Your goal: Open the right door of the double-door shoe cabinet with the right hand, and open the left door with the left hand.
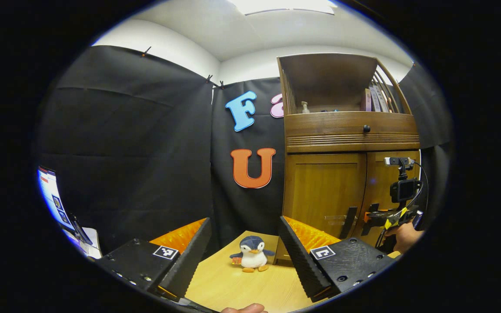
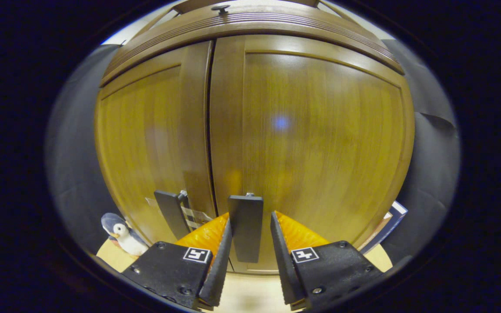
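Straddling the right door's handle (image 2: 245,226), your right tool (image 2: 248,243) sits apart, not clamped; your left tool (image 1: 245,243) gapes wide above the bench (image 1: 233,287), facing the penguin toy (image 1: 251,254).

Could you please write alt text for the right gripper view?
The right gripper straddles the right door's handle with its jaws apart, a gap showing on the right side. Both cabinet doors are shut; the left handle and a toy penguin sit at lower left.
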Motion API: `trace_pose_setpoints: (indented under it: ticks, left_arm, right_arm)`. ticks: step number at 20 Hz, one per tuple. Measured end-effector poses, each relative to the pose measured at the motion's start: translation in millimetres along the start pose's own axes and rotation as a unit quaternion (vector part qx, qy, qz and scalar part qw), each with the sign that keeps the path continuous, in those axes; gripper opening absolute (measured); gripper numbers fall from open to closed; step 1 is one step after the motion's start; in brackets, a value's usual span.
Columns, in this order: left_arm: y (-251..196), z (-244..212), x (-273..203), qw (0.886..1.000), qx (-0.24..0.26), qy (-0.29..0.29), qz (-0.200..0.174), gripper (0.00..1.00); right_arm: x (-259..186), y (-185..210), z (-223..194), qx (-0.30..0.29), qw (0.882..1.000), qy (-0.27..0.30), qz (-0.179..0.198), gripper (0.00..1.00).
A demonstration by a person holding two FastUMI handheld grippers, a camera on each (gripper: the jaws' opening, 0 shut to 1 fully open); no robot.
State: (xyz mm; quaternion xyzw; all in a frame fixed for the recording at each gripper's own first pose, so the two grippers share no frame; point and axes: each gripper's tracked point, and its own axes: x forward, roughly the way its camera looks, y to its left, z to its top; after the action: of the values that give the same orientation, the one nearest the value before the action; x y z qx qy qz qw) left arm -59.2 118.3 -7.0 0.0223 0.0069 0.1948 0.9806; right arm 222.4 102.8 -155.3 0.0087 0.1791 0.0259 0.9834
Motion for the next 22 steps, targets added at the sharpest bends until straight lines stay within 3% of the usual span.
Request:
trace_pose_setpoints:
  ticks: [3, 4, 9, 22]
  left_arm:
    - [2, -3, 0, 1.000, 0.000, 0.003, 0.002, 0.94]
    - [1, -5, 0, 1.000, -0.002, 0.006, 0.001, 0.94]
    - [0, -6, 1, 1.000, -0.010, 0.004, -0.013, 0.94]
    - [-30, -21, -6, 0.997, -0.012, 0.010, -0.081, 0.94]
  right_arm:
    - [2, 6, 0, 0.003, 1.000, -0.006, 0.005, 0.48]
    - [3, 6, 0, 0.002, 1.000, -0.010, 0.001, 0.41]
    - [-3, 6, -2, 0.015, 1.000, -0.013, 0.009, 0.32]
    - [-68, -9, -23, 0.005, 0.999, -0.022, 0.025, 0.30]
